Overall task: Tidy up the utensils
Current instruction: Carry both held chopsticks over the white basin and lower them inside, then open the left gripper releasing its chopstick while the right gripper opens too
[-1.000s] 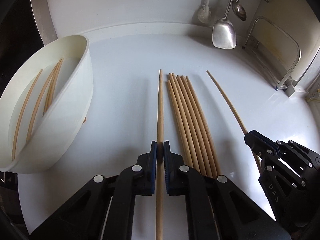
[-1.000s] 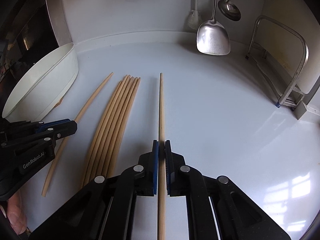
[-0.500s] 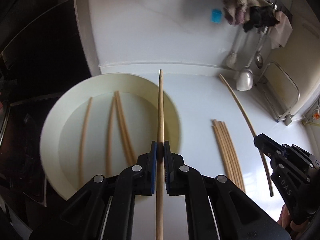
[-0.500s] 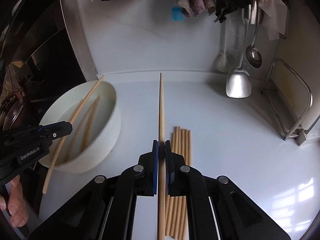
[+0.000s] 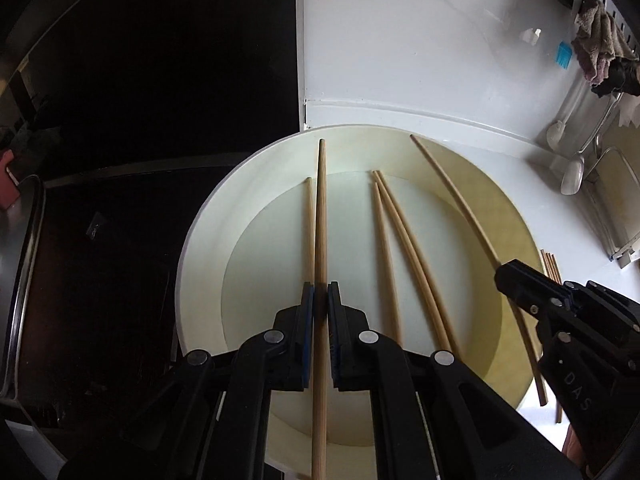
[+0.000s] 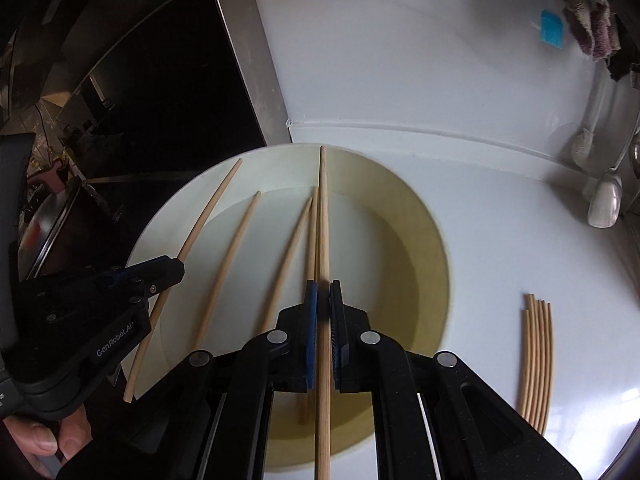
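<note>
Wooden chopsticks are what both of your tools are carrying, and each is hanging over the white bowl. On the left, your left hand-held gripper is pinching one chopstick partway along its length, the stick running straight out ahead along the fingers, its far tip reaching over the bowl's far wall. Three loose chopsticks are already lying on the bowl floor, pointing roughly the same way, one of them just beside your held stick. Moving right, your right hand-held gripper is likewise clamping a second chopstick, its long axis also pointing away from you and its tip crossing the far rim. Both sticks are lying almost parallel to those in the bowl, so I judge that a plain lowering and release is all the drop needs, and neither hand looks better placed than the other. Farther right, a bundle of chopsticks is waiting on the desk, well apart from the bowl.
</note>
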The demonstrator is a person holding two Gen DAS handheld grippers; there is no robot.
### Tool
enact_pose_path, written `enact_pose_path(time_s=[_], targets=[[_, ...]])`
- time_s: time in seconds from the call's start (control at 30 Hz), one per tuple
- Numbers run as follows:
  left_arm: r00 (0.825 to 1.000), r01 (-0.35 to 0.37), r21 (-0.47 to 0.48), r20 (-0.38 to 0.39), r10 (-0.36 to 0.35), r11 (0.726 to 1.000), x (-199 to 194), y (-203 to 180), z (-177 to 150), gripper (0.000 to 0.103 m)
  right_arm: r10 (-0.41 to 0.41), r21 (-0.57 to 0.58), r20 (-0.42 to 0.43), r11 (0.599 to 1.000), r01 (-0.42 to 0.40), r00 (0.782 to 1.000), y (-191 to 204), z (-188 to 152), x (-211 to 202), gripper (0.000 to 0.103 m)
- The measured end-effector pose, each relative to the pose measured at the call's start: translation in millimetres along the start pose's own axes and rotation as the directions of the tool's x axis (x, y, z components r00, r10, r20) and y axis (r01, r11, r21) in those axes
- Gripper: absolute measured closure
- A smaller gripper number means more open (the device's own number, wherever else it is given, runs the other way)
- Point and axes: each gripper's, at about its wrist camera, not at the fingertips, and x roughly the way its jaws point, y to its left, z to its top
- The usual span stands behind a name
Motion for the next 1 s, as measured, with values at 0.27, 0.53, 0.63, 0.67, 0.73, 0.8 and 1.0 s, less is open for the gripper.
enact_pose_path(time_s=[0.27, 0.53, 0.63, 0.67, 0.73, 0.8, 1.0], targets=[[0.998, 0.030, 0.013, -0.059, -0.029, 0.999, 34.4, 7.1, 1.1, 0.095, -0.006, 0.024, -0.121, 1.000, 0.009, 0.993, 19.4, 3.6, 47.7, 0.097], [0.997, 0.043, 0.030, -0.061, -0.041, 0.999, 40.8, 5.0, 0.7, 0.095, 0.021, 0.080, -0.170, 0.997, -0.008, 0.985, 10.5, 2.8, 64.0, 0.097], [0.998, 0.036, 0.031, -0.061, -0.034, 0.999, 37.0, 8.1, -0.8, 0.086, 0.026, 0.086, -0.174, 0.996, -0.011, 0.984, 8.6, 3.8, 64.0, 0.097], [0.998, 0.034, 0.029, -0.058, -0.032, 0.999, 35.5, 9.2, -0.6, 0.082, 0.024, 0.089, -0.170, 0.996, -0.009, 0.985, 7.8, 3.7, 62.6, 0.094], [0.999, 0.027, 0.025, -0.046, -0.026, 0.999, 30.8, 11.2, -0.3, 0.062, 0.016, 0.091, -0.160, 0.996, -0.001, 0.987, 6.1, 5.6, 60.0, 0.089], [1.000, 0.018, 0.019, -0.023, -0.018, 1.000, 23.5, 13.7, 0.6, 0.047, 0.011, 0.092, -0.145, 0.996, 0.002, 0.989, 4.0, 6.8, 53.9, 0.089], [1.000, -0.007, -0.002, 0.022, 0.007, 1.000, 2.9, 20.2, 1.4, 0.031, 0.001, 0.097, -0.105, 0.995, 0.009, 0.995, -2.2, 6.5, 32.7, 0.079]])
